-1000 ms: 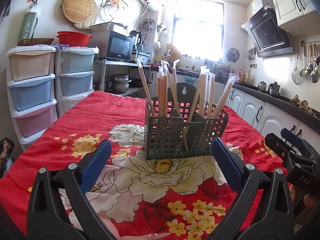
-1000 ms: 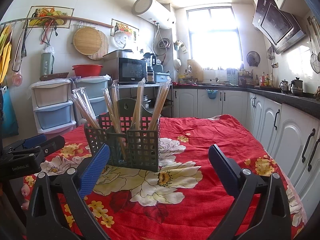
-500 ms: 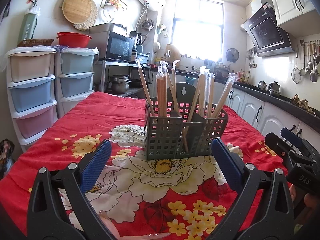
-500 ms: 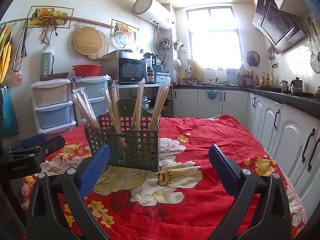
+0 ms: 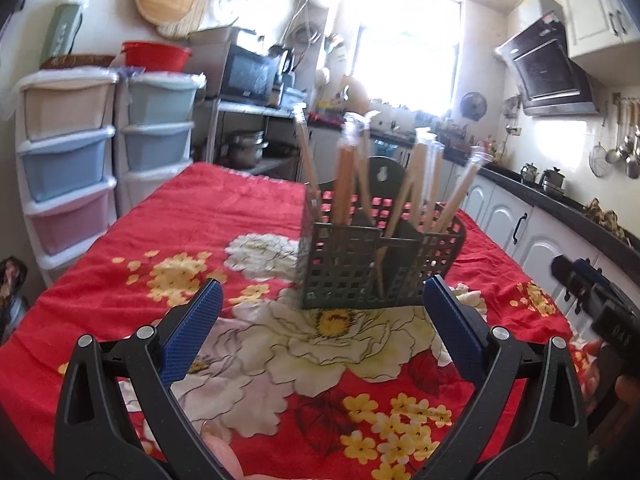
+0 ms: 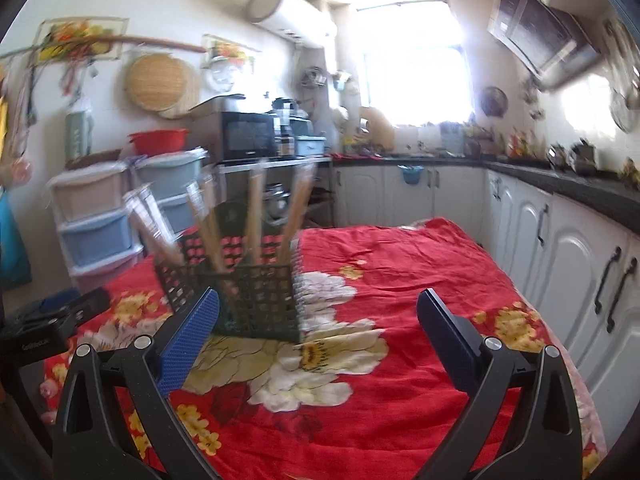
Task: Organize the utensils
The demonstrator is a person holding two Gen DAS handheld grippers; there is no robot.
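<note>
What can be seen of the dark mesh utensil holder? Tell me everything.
The utensil holder is a dark green grid-walled basket, apparently plastic, split by inner dividers, with a rounded hanging tab at the back. It stands upright on the red floral tablecloth, holding wrapped chopstick bundles that lean outward. Neither gripper touches it.

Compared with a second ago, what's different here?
Both claws have started moving: each view is now blurred and tilted, and the dark utensil basket sits slightly higher in the left view. Left claw and right claw stay open and empty. The wrapped chopsticks remain in the basket.
</note>
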